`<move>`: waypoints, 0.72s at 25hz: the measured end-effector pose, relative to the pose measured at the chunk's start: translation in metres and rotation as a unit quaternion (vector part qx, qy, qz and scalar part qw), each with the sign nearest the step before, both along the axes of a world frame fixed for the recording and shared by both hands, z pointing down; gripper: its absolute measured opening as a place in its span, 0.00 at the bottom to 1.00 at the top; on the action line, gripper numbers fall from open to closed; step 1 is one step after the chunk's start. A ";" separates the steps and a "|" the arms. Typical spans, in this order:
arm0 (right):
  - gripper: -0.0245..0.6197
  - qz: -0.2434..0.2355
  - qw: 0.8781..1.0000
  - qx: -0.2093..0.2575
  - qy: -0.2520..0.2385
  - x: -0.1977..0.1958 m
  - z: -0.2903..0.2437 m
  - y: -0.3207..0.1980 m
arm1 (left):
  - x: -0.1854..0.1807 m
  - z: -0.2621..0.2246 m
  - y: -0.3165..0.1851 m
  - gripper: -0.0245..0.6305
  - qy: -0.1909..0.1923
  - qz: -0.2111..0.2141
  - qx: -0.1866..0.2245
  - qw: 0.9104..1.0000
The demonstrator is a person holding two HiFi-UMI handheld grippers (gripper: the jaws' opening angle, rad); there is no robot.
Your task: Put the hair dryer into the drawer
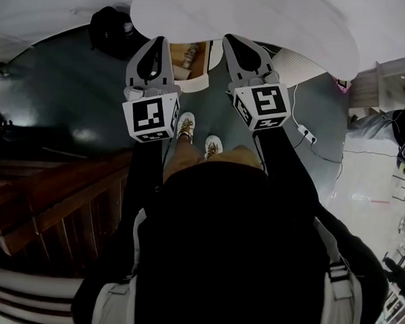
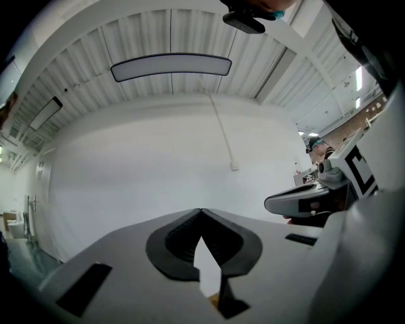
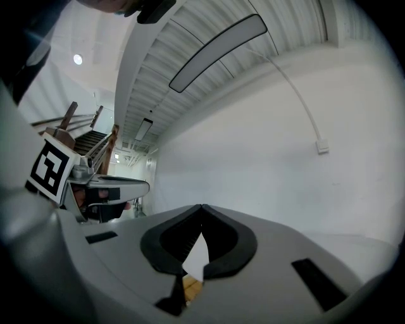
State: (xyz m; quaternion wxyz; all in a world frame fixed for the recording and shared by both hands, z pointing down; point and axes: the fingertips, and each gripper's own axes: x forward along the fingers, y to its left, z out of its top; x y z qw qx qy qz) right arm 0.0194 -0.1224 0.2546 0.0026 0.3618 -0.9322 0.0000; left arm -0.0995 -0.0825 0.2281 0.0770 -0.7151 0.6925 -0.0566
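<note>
No hair dryer shows in any view. In the head view I hold both grippers out level toward a white wall. My left gripper (image 1: 156,44) and my right gripper (image 1: 232,41) are side by side above the person's shoes. Between them lies a bit of light wooden furniture (image 1: 192,56); I cannot tell if it is the drawer. In the left gripper view the left gripper (image 2: 201,211) has its jaws together at the tips with nothing between them. The right gripper (image 3: 202,207) looks the same in its own view. Each gripper view also catches the other gripper, the right gripper (image 2: 304,201) and the left gripper (image 3: 107,186).
A black bag (image 1: 111,28) sits on the dark floor at the far left. Wooden stairs (image 1: 44,204) run along the left side. A white power strip (image 1: 305,133) with a cable lies on the floor to the right. A ribbed white object (image 1: 299,65) stands beyond the right gripper.
</note>
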 end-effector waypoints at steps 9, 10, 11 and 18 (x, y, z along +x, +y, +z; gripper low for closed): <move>0.08 -0.003 1.000 0.015 0.014 -0.003 -0.001 0.009 | 0.000 0.003 0.004 0.06 -0.005 0.002 0.001 1.000; 0.08 -0.001 1.000 0.015 0.014 -0.004 -0.001 0.009 | -0.001 0.003 0.005 0.06 -0.005 0.001 0.000 1.000; 0.08 -0.001 1.000 0.013 0.013 -0.004 0.000 0.009 | -0.001 0.004 0.005 0.06 -0.004 0.001 0.000 1.000; 0.08 -0.009 1.000 0.014 0.004 -0.004 -0.005 0.011 | -0.001 0.001 0.005 0.06 -0.006 0.002 -0.001 1.000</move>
